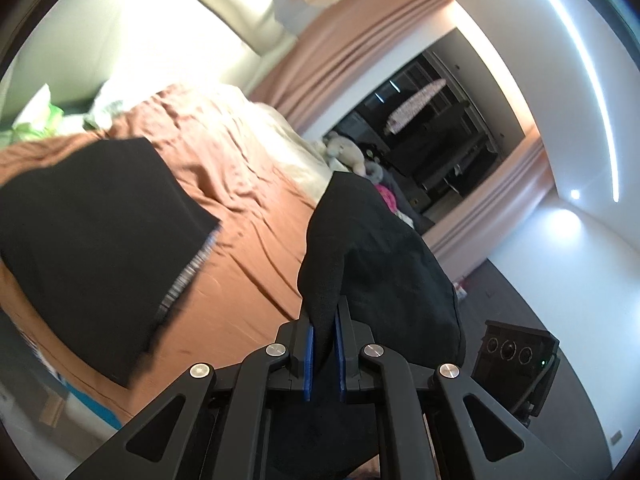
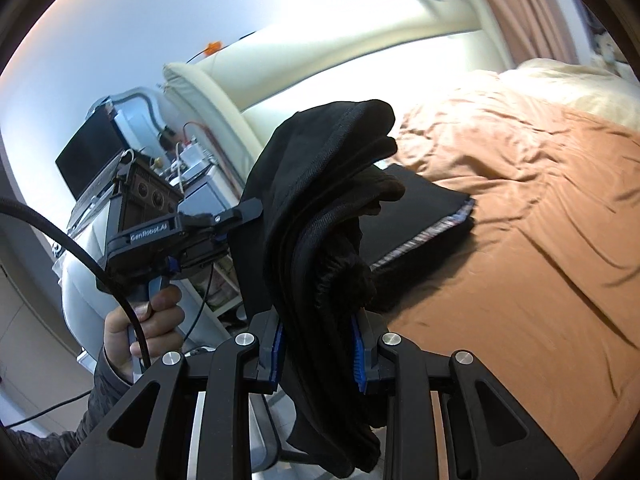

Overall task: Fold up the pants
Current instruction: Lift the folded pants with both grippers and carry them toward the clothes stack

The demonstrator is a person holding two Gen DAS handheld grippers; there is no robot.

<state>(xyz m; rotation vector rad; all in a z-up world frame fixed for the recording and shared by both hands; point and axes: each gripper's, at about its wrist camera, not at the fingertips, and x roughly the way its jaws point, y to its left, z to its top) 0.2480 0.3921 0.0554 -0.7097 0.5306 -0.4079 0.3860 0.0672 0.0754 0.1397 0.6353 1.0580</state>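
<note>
Pants: you hold one black pair (image 2: pixel 320 216) above the bed (image 2: pixel 520 208).
Folded pile: one (image 1: pixel 92 232), on the bed.
Left gripper (image 1: pixel 325 354): you pinch a thin fold, nearly closed.
Right gripper (image 2: pixel 318 354): you clamp a thick bunch, jaws narrow.

Left gripper (image 1: pixel 324 344) pinching black fabric tight, right gripper (image 2: pixel 318 350) clamping a thicker bunch, left hand (image 2: pixel 140 320) gripping its handle

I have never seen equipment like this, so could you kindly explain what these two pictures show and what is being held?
No robot arm here: a person carries a handheld gripper in each hand, each with a wide-angle camera looking along its jaws. The left camera shows the left gripper shut on a thin fold of black pants. The right camera shows the right gripper clamping a thicker bunch of the same pants, and the person's hand holding the other gripper. Below is a bed with an orange sheet, where a folded black garment lies.
</note>
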